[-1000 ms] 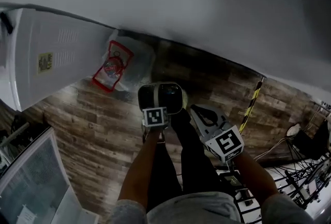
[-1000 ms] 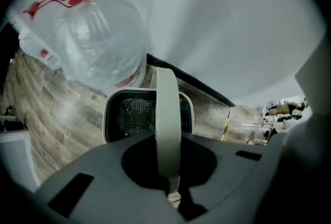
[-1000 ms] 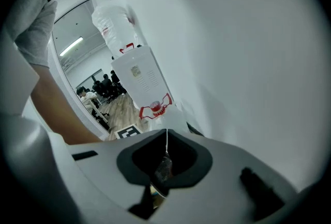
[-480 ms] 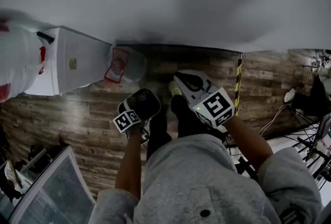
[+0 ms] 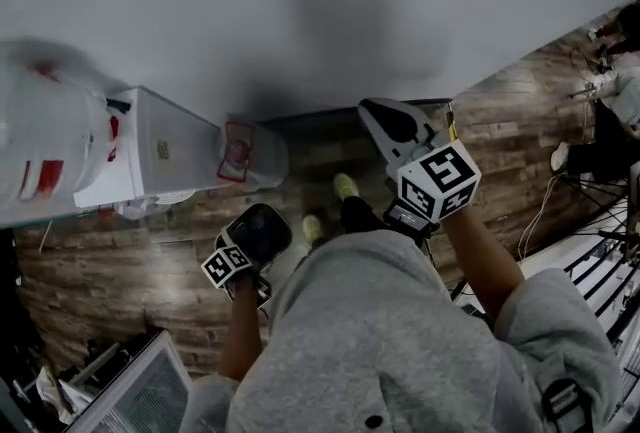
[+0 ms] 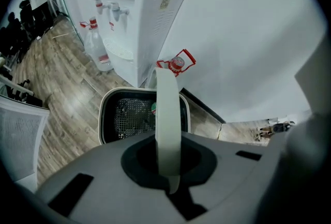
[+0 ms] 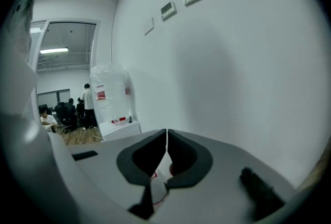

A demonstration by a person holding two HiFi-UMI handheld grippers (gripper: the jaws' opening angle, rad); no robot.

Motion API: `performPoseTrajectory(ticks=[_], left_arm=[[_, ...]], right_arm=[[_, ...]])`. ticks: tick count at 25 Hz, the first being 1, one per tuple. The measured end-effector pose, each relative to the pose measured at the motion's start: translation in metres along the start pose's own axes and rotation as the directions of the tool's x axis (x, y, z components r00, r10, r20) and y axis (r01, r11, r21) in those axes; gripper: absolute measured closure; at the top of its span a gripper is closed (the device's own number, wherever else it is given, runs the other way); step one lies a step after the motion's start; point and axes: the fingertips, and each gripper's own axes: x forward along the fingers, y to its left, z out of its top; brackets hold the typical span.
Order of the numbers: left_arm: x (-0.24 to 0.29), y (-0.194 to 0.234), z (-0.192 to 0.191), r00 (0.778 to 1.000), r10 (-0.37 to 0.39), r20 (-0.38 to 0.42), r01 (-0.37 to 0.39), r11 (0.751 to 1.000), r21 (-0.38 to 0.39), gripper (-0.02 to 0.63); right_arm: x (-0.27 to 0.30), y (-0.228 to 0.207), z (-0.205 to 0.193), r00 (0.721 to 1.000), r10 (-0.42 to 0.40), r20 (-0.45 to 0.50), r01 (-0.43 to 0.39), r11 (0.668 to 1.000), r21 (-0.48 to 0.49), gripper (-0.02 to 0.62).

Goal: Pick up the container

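Note:
The container (image 5: 262, 231) is a dark bin with a cream rim and a mesh inside (image 6: 135, 117). It hangs below my left gripper (image 5: 238, 259) over the wood floor. Its cream handle (image 6: 168, 109) runs straight up between the jaws of the left gripper (image 6: 168, 163), which is shut on it. My right gripper (image 5: 383, 116) is held higher, on the right, and points at the white wall. In the right gripper view the right gripper (image 7: 166, 141) has its jaws touching with nothing between them.
A white water dispenser (image 5: 150, 151) with a bottle on top (image 5: 45, 136) stands at the left against the wall. An empty jug with a red label (image 5: 250, 153) leans beside it. Yellow-black tape (image 5: 451, 126) marks the floor. People sit at the far right.
The head view has swung. My left gripper with the container has dropped lower and leftward. My right gripper has risen toward the wall.

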Motion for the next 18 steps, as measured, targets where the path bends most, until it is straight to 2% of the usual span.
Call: performPoseTrajectory(ticks=[3, 6, 10, 13, 18], left_arm=[[-0.006, 0.025, -0.001, 1.0, -0.007, -0.002, 0.007, 1.0, 0.007, 0.591], [-0.008, 0.049, -0.002, 1.0, -0.012, -0.004, 0.012, 1.0, -0.024, 0.591], [-0.002, 0.069, -0.02, 1.0, -0.024, -0.015, 0.024, 0.999, -0.041, 0.591], [0.001, 0.083, -0.031, 0.999, -0.027, -0.029, 0.025, 0.998, -0.051, 0.591], [0.0, 0.104, -0.046, 0.999, -0.026, -0.039, 0.021, 0.993, -0.12, 0.591]], right_arm=[[-0.023, 0.005, 0.014, 0.997, -0.06, 0.049, 0.059, 0.998, 0.019, 0.569], [-0.042, 0.017, 0.02, 0.992, -0.1, 0.081, 0.098, 0.995, 0.027, 0.569], [-0.069, 0.029, 0.018, 0.984, -0.141, 0.11, 0.14, 0.99, 0.016, 0.569], [-0.086, 0.029, 0.01, 0.976, -0.179, 0.125, 0.172, 0.983, 0.066, 0.569], [-0.091, 0.037, 0.009, 0.969, -0.202, 0.14, 0.191, 0.978, 0.083, 0.569]])
